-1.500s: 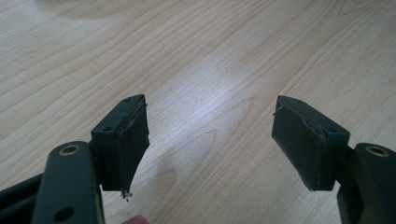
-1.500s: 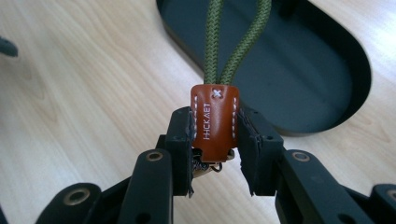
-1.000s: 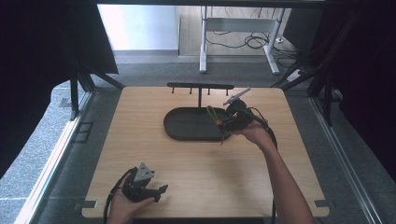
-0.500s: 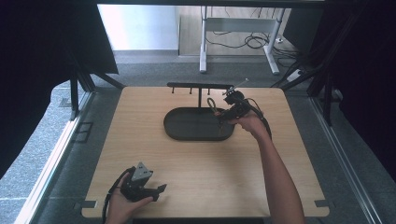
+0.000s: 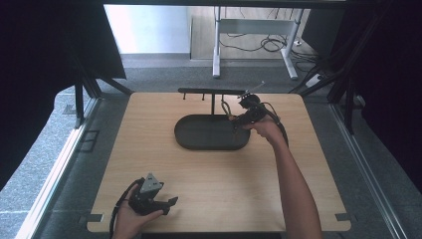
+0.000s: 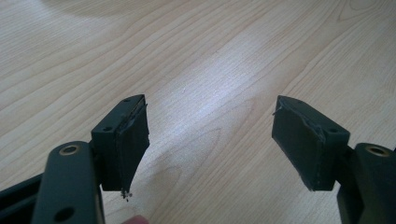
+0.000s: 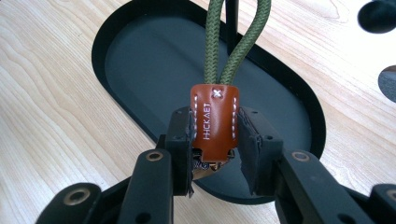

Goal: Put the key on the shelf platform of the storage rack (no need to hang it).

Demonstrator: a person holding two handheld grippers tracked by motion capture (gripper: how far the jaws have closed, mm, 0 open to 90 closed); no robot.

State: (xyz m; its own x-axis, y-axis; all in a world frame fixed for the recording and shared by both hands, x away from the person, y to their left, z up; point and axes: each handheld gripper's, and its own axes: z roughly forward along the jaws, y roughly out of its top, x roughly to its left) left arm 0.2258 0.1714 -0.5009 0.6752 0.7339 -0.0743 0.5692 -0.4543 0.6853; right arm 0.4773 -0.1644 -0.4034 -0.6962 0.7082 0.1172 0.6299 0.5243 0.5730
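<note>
a brown stitched leather tab [image 7: 214,119] on a green braided cord loop [image 7: 236,42] was clamped by the right gripper [image 7: 215,140] above a black oval tray [image 7: 140,51]. the left gripper [image 6: 210,140] was held wide apart over the pale wooden table [image 6: 210,56], nothing between its jaws.

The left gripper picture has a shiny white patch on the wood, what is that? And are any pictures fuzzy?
In the left gripper view, the pale patch is light glaring off the table between the open jaws. In the right gripper view, the brown leather tag is sharp, its stitching clear. The high view is softer, with very dark sides, so the right gripper looks small and murky.
</note>
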